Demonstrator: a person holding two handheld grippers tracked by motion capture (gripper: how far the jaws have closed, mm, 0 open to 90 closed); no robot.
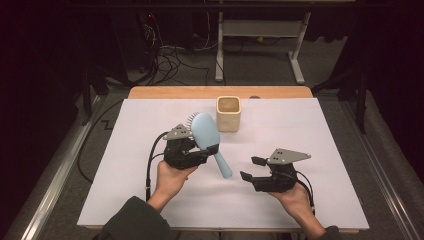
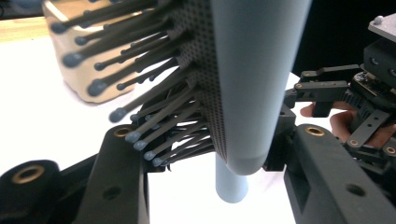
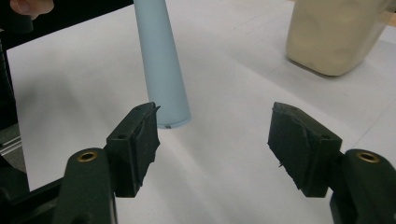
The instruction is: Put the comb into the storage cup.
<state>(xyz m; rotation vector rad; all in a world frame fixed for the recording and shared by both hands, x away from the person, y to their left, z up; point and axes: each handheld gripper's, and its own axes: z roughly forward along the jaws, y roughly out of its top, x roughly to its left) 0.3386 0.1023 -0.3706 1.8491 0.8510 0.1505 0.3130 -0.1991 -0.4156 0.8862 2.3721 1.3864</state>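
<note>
A light blue hairbrush (image 1: pixel 206 131) with dark bristles is held just above the white table, handle (image 1: pixel 223 165) pointing toward me and to the right. My left gripper (image 1: pixel 210 150) is shut on it at the base of the head, with bristles against one jaw (image 2: pixel 212 149). My right gripper (image 1: pixel 249 168) hovers to the right of the handle tip, open with nothing between its pads (image 3: pixel 212 135). In the right gripper view the handle end (image 3: pixel 161 70) lies just beyond its left jaw. A beige cup (image 1: pixel 228 114) stands upright behind the brush.
White paper (image 1: pixel 310 130) covers the wooden table top, with bare room to the right and left of the hands. Beyond the far edge are cables and a desk frame (image 1: pixel 260 30) on the floor. The cup (image 3: pixel 336 37) stands at the far right in the right gripper view.
</note>
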